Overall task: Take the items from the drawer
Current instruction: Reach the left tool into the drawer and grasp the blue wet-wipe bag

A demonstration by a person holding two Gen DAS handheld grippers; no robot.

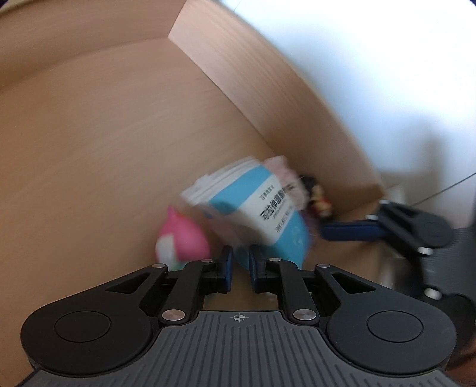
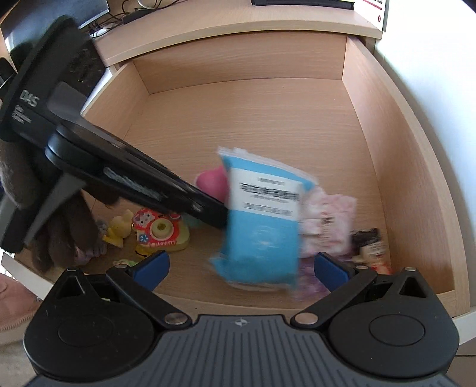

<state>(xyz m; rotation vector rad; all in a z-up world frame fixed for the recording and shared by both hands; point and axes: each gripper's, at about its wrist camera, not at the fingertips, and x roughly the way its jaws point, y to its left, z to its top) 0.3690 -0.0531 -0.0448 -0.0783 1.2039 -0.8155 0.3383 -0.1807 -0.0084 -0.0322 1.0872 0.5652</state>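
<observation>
A blue and white packet [image 1: 267,214] with printed text hangs tilted above the drawer floor, blurred by motion. My left gripper [image 1: 241,265] is shut on its lower edge; in the right wrist view the left gripper [image 2: 218,215] comes in from the left and meets the packet [image 2: 261,220] at its side. My right gripper [image 2: 241,268] stands wide open near the drawer's front, below the packet and apart from it. The wooden drawer [image 2: 267,119] is pulled out. A pink toy [image 2: 212,181] lies behind the packet.
On the drawer floor lie a pink patterned pouch [image 2: 327,226], a small figurine [image 2: 372,247], a Hello Kitty toy camera [image 2: 157,232] and a yellow duck [image 2: 119,227]. A dark fuzzy glove [image 2: 59,238] holds the left gripper. Above the drawer runs the desk edge [image 2: 238,26].
</observation>
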